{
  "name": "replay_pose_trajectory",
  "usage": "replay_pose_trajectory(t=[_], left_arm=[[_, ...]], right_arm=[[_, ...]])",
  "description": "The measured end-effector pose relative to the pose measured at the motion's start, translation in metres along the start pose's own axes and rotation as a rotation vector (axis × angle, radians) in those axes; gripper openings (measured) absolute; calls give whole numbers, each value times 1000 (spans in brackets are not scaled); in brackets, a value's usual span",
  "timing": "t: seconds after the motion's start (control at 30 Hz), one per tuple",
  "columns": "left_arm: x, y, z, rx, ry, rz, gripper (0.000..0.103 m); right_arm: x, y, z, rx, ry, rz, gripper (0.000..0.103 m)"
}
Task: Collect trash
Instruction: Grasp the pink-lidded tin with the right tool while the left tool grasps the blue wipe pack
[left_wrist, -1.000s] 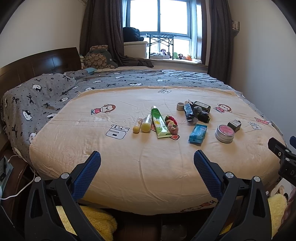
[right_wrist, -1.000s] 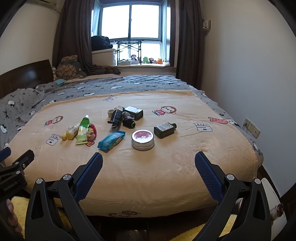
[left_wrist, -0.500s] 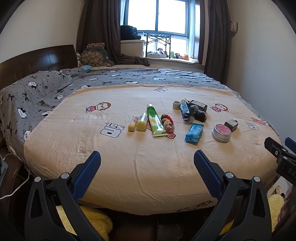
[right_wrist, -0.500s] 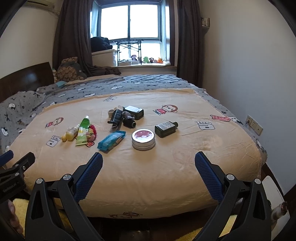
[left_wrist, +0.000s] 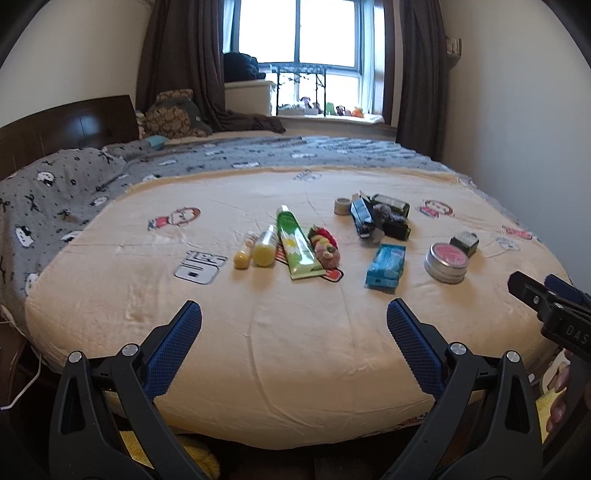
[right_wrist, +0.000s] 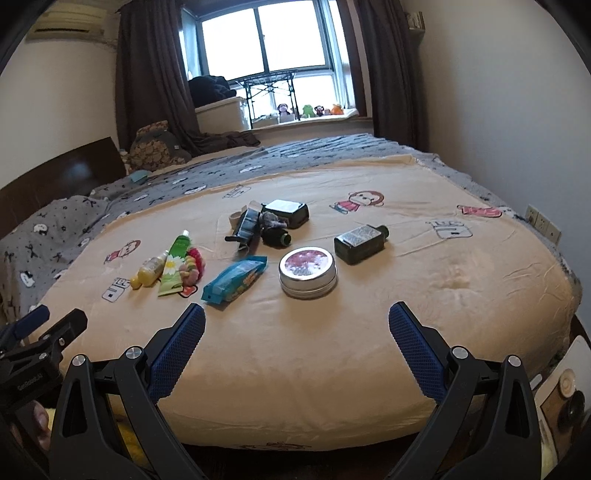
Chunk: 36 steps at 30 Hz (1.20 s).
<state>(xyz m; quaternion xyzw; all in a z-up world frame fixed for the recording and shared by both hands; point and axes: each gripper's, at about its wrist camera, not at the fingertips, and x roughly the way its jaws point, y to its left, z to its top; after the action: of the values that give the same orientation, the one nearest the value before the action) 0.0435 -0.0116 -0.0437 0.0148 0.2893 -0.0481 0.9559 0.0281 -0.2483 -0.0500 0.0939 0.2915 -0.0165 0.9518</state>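
The trash sits mid-bed on the cream blanket (left_wrist: 295, 350): a blue wrapper (left_wrist: 385, 265) lies between a green tube (left_wrist: 297, 243) and a round silver tin (left_wrist: 446, 257), with a dark heap of crumpled packaging (right_wrist: 264, 225) just behind. Two small yellow bottles (left_wrist: 264, 247) rest beside the tube. Near the tin lies a dark flask (right_wrist: 360, 240). Left gripper (left_wrist: 293, 321) hovers over the near edge, jaws spread wide, holding nothing. Right gripper (right_wrist: 297, 323), same story: released, empty.

Right claw (left_wrist: 546, 295) cut off by frame edge.
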Motion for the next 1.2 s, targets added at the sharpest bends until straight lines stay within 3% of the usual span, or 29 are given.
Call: replay_pose_trajectory(t=[0.17, 0.3, 0.47, 0.63, 0.67, 0.87, 1.13, 1.2], left_arm=[[33, -6, 0, 40, 59, -5, 92], [55, -13, 2, 56, 98, -77, 83], [81, -30, 0, 99, 154, -149, 82], [105, -51, -2, 135, 195, -219, 74], [109, -55, 0, 137, 194, -226, 72], [135, -74, 17, 162, 194, -251, 63], [187, -93, 29, 137, 258, -294, 52], [191, -96, 31, 133, 259, -294, 43]], right_arm=[[55, -5, 2, -36, 86, -65, 99], [99, -14, 3, -3, 156, -9, 91], [131, -12, 6, -40, 171, -16, 82], [148, -11, 16, -70, 179, 17, 78], [150, -12, 18, -83, 180, 15, 71], [143, -21, 24, -99, 172, 3, 71], [109, -27, 26, -91, 125, 27, 70], [102, -27, 27, -94, 115, 22, 71]])
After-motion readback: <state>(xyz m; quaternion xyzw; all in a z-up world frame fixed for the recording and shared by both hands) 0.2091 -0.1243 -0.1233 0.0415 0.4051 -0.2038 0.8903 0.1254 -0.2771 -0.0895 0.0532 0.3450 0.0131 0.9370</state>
